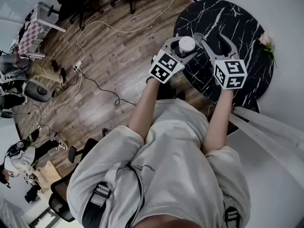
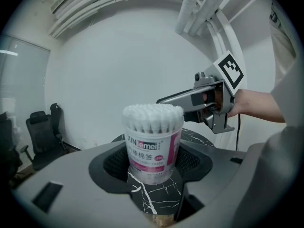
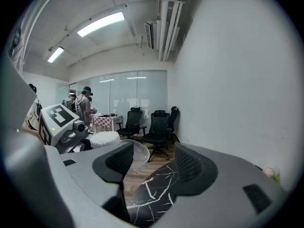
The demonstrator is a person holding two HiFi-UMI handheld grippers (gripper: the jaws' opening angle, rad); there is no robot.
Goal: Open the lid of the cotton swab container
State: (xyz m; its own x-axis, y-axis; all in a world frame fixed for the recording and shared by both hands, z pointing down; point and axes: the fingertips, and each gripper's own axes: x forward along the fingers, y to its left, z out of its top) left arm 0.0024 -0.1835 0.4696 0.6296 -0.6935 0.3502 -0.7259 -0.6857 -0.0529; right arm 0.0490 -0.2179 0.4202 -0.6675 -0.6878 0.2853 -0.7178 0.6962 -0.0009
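Note:
The cotton swab container point(image 2: 153, 144), a clear tub with a pink label, stands on the black marble table point(image 1: 247, 18). White swab tips show bare at its top. My left gripper point(image 2: 152, 167) is shut on its lower body, one jaw on each side. In the head view the container point(image 1: 186, 45) sits near the table's left edge in my left gripper point(image 1: 183, 51). My right gripper point(image 1: 213, 39) hovers just to its right, jaws apart. In the right gripper view a clear round lid point(image 3: 136, 154) shows tilted by the left jaw of my right gripper point(image 3: 154, 163); whether they touch is unclear.
A small pale flower point(image 1: 265, 39) lies near the table's right edge by the white wall. Left of the table is wood floor with cables point(image 1: 95, 82) and office chairs point(image 3: 156, 129). People stand at a desk far back point(image 3: 78, 103).

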